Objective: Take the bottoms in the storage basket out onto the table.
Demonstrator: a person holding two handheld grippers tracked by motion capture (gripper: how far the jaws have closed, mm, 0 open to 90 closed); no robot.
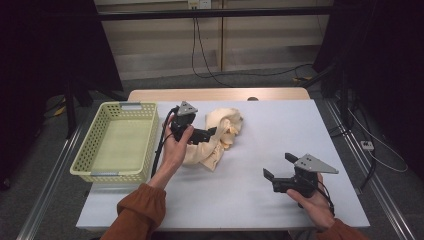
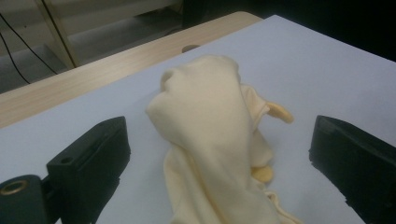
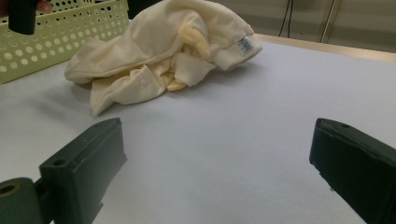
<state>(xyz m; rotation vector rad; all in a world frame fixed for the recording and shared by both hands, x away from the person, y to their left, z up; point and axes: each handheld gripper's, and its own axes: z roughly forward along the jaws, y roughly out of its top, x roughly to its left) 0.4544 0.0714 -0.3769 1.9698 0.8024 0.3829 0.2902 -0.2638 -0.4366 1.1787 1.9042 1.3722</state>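
Observation:
A crumpled cream garment (image 1: 224, 131) lies on the white table (image 1: 280, 125), just right of the basket. My left gripper (image 1: 212, 134) hovers over the garment's near-left part, jaws pointing right. In the left gripper view its jaws stand wide apart, open, on either side of a raised fold of the garment (image 2: 210, 121), without pinching it. My right gripper (image 1: 278, 165) is open near the front right of the table, well clear of the cloth. The right gripper view has only bare table between its jaws, with the garment (image 3: 163, 51) farther off.
A pale green perforated basket (image 1: 120, 142) stands empty at the table's left edge, also in the right gripper view (image 3: 70, 37). A wooden strip (image 1: 220, 94) borders the table's far side. Cables hang along the back wall and lie on the floor at right.

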